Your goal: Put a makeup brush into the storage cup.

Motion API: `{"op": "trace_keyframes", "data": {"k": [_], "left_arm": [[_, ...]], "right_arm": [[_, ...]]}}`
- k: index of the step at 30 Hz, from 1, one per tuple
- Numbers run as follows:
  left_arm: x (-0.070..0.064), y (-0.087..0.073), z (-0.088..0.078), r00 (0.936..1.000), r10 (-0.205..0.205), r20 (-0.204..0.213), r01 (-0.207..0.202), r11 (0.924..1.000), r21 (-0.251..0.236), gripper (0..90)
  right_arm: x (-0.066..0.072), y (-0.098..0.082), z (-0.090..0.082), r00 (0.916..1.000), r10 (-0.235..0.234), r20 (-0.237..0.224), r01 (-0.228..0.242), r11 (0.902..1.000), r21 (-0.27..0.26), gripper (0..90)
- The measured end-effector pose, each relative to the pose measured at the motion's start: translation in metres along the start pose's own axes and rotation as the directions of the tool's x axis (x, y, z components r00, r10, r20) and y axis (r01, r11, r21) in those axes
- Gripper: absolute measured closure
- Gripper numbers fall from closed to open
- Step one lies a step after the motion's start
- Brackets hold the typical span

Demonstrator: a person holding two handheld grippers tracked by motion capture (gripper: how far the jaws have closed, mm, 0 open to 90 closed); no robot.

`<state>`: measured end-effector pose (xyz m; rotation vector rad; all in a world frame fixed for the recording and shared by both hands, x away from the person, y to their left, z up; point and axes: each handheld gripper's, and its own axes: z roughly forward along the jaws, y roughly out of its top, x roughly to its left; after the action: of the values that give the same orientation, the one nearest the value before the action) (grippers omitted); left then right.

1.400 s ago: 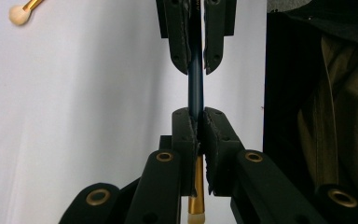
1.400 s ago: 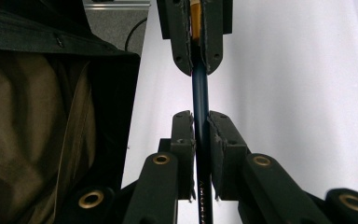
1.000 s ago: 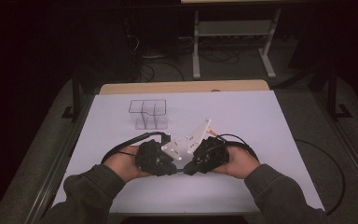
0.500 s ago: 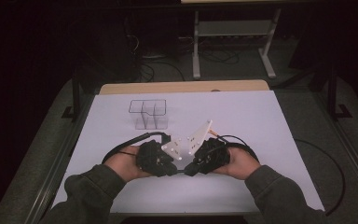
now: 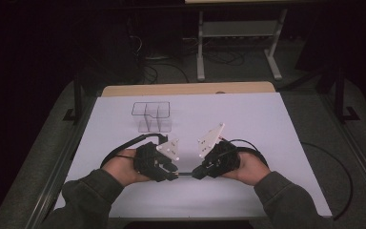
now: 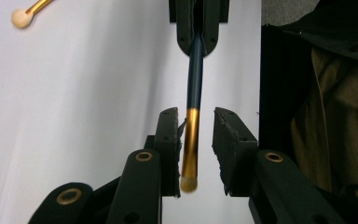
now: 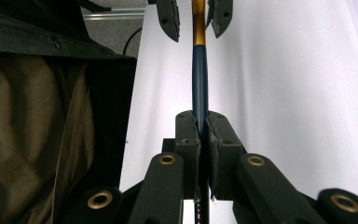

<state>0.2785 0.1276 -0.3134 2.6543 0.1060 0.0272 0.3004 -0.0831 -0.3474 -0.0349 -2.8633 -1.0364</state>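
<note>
Handover in progress. Right tool point(image 7: 201, 126) clamped on the dark-blue shaft of a makeup brush point(image 6: 195, 74). The brush's gold ferrule and tip lie between the jaws of the left tool point(image 6: 196, 144), which have just been opening; the left pad brushes the ferrule, the right pad stands clear.

Risks, as judged:
- One-ended hold: the brush may pivot in the right tool and sag to the table point(image 5: 267, 119).
- The withdrawing left tool could snag the tip.

A second brush point(image 6: 28, 13) lies well off.
</note>
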Motion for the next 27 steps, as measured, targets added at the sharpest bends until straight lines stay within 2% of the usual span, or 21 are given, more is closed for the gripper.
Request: {"op": "trace_keyframes", "data": {"k": [4, 15, 20, 27], "left_arm": [[-0.0001, -0.0051, -0.0005, 0.9999, -0.017, -0.004, 0.017, 0.9998, -0.01, 70.3], [0.0008, -0.0101, 0.0003, 0.9996, -0.025, -0.01, 0.025, 0.9995, -0.02, 70.6], [0.0008, -0.0108, 0.0013, 0.9995, -0.031, 0.0, 0.031, 0.9994, -0.014, 77.3], [0.0008, -0.0085, 0.0034, 1.0, -0.003, 0.002, 0.003, 0.9999, 0.015, 82.2]], "right_arm": [[0.0004, -0.0038, -0.0021, 1.0, -0.002, 0.009, 0.002, 0.9998, -0.019, 83.5], [0.0023, -0.0088, -0.0029, 0.9999, 0.003, 0.012, -0.002, 0.9989, -0.047, 83.5], [0.0027, -0.0091, -0.0026, 0.9999, 0.0, 0.011, 0.0, 0.9986, -0.053, 83.5], [0.0027, -0.0092, -0.0006, 0.9999, -0.006, 0.012, 0.006, 0.9992, -0.039, 83.5]]}}
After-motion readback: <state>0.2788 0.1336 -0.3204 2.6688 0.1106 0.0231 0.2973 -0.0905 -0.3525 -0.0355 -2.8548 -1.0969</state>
